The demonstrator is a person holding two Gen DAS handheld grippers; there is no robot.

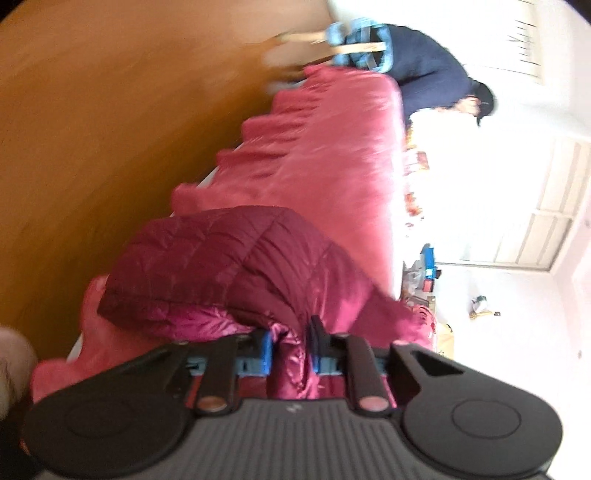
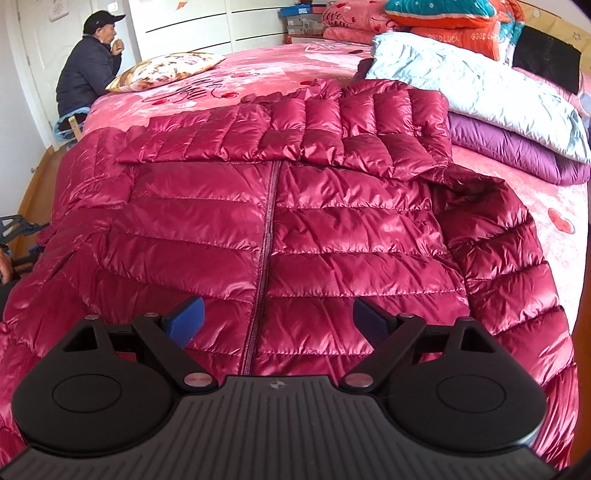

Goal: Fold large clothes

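Observation:
A shiny maroon quilted down jacket [image 2: 280, 221] lies zipper-up on the pink bed [image 2: 258, 70], hood folded down over the chest, right sleeve hanging along the side. My right gripper [image 2: 277, 317] is open and empty, hovering over the jacket's lower front, fingers either side of the zipper. In the tilted, blurred left wrist view, my left gripper [image 1: 290, 343] is shut on a fold of the jacket [image 1: 229, 266] at its left edge by the bed side; my left gripper also shows at the left edge of the right wrist view [image 2: 14, 236].
A folded pale blue and purple quilt [image 2: 480, 107] lies right of the jacket. Stacked pillows [image 2: 443, 22] sit at the back right, a patterned pillow [image 2: 166, 68] at the back left. A seated person in dark clothes [image 2: 92, 62] is beside the bed. Wooden floor [image 1: 110, 129] is left.

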